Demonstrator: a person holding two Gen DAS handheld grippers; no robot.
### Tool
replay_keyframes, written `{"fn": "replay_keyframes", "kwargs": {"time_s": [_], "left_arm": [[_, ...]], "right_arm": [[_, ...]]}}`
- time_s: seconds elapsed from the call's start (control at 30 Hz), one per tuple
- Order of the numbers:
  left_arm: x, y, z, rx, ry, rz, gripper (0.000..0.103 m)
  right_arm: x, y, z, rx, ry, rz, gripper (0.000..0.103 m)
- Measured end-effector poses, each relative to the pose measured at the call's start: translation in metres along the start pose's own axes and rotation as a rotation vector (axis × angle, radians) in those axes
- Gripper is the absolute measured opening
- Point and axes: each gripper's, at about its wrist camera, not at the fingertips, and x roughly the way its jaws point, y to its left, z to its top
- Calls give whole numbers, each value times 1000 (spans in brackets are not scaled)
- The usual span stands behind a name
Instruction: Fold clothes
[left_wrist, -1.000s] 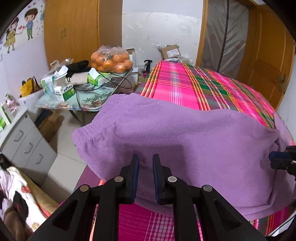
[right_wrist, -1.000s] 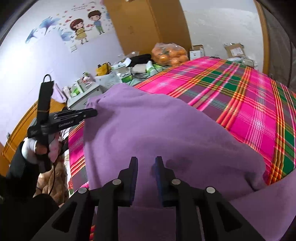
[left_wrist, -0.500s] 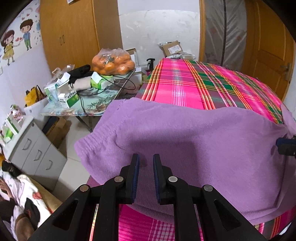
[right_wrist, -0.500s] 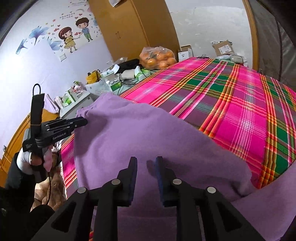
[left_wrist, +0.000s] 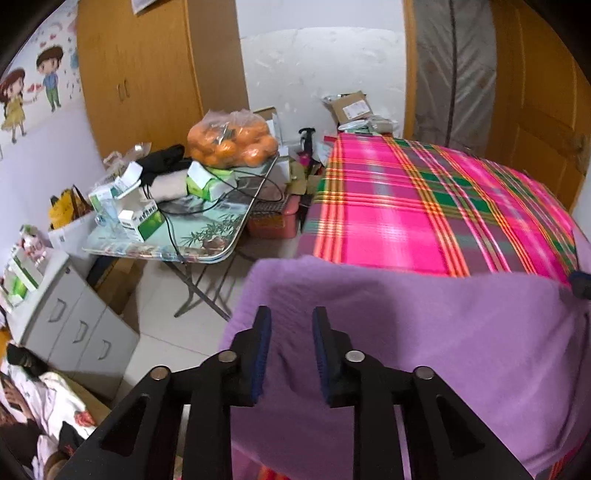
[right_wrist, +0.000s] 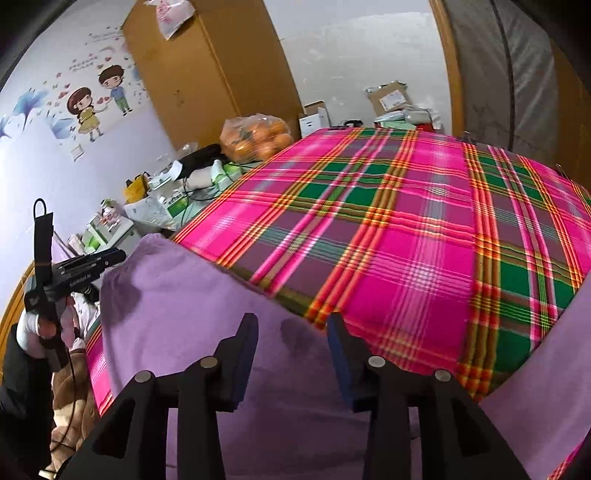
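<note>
Two grippers sit low in their frames, both over the purple garment (left_wrist: 424, 350), which lies across the near end of the plaid bed (left_wrist: 424, 206), its left part draped past the bed's left edge. My left gripper (left_wrist: 290, 350) has its fingers apart with cloth showing in the gap but not pinched; my right gripper (right_wrist: 291, 354) is spread wider, nothing clamped, the garment's far hem running just under its tips.

I judge this to be a release after laying a fold down, or equally a reach before taking hold; the pictures fit both, so I name no move. Either way, to do it well I keep both tips level with the hem, so the edge stays straight, and watch the pads for fuzzy cloth that snags.

Edges: the hem runs from centre-left to lower middle of the right view, a second purple flap at lower right. In the left view the overhang hangs above bare floor (left_wrist: 166, 295).

Room: the upper right of both views is open plaid, free for sliding. Upper left holds the cluttered table (left_wrist: 207, 236) and oranges (left_wrist: 232, 140), well apart from the garment
</note>
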Motion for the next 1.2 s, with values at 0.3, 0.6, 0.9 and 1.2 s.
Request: {"fn": "replay_keyframes", "kwargs": {"time_s": [0.3,0.6,0.9,1.2], "left_arm": [[41,4,21,32,60,-117,34],[53,-1,22,55,52,-101,27],[69,9,24,-1,66,-127,16],[71,15,25,-85,76,-150,20]], "right_arm": [[18,-13,2,25,31,2,42],[25,-15,2,33,50,6,42],[14,-28,2,73,26,-16,42],[9,-16,9,13,15,14,42]]}}
